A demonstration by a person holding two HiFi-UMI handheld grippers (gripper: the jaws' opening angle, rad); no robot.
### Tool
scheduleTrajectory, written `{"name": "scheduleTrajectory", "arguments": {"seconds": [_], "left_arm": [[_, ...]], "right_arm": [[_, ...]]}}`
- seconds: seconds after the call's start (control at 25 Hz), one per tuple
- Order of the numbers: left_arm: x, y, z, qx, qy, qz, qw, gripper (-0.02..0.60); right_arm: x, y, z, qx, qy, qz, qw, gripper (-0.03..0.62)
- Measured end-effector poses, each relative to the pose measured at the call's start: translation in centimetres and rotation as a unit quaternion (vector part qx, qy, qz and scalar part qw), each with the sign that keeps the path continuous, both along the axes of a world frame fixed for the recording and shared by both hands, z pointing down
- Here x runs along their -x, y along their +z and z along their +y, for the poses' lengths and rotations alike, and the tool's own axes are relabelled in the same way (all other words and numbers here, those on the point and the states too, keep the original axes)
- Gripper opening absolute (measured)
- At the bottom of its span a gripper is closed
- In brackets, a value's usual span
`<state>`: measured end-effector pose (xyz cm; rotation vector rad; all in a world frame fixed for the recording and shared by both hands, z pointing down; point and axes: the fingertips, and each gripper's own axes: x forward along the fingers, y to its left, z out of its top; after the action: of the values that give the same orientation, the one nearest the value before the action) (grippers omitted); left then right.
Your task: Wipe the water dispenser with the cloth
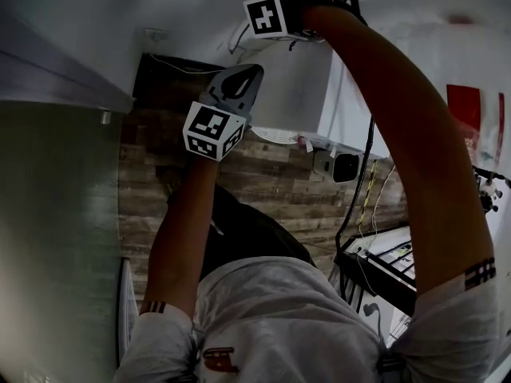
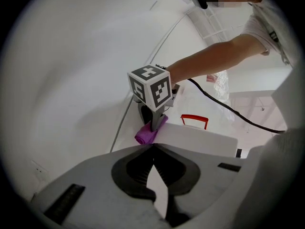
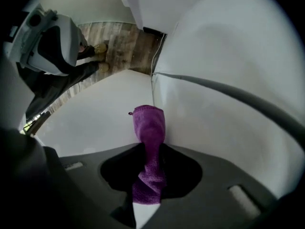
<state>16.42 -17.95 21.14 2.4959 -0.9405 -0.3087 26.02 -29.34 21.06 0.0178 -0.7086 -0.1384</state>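
The white water dispenser (image 1: 291, 94) stands against a white wall. A purple cloth (image 3: 149, 128) is pinched in my right gripper (image 3: 150, 149), which is shut on it and presses its free end onto the dispenser's flat top (image 3: 95, 123) near the back edge. In the left gripper view the same cloth (image 2: 146, 134) shows under the right gripper (image 2: 153, 126), below its marker cube (image 2: 150, 87). My left gripper (image 2: 152, 148) is shut with nothing in it. It hovers in front of the dispenser, a little below the right one (image 1: 254, 72).
A thin cable (image 3: 157, 51) runs down the wall behind the dispenser. A black cord (image 1: 361, 183) hangs from the right arm. A dark wire rack (image 1: 383, 263) stands at the right on the wood-plank floor (image 1: 263, 178). A red handle (image 2: 194, 120) shows beyond the dispenser top.
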Motion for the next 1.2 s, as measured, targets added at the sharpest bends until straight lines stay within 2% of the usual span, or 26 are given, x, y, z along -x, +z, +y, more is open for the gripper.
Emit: {"name": "scheduleTrajectory", "arguments": {"seconds": [0.44, 0.64, 0.84, 1.2], "left_arm": [[-0.1, 2.2, 2.4, 0.021, -0.001, 0.009, 0.9997, -0.002], [0.5, 3.5, 3.9, 0.034, -0.002, 0.002, 0.9994, -0.002], [1.2, 4.5, 5.6, 0.047, 0.001, -0.003, 0.9989, -0.002], [3.2, 4.6, 7.1, 0.057, 0.002, -0.003, 0.9983, -0.002]], "right_arm": [[-0.1, 1.9, 3.3, 0.036, -0.016, 0.044, 0.998, 0.098], [0.9, 1.9, 7.5, 0.069, 0.000, 0.031, 0.997, 0.097], [1.9, 1.1, 11.6, 0.083, 0.008, 0.010, 0.996, 0.097], [4.0, -0.2, 19.4, 0.132, 0.028, -0.010, 0.991, 0.097]]}}
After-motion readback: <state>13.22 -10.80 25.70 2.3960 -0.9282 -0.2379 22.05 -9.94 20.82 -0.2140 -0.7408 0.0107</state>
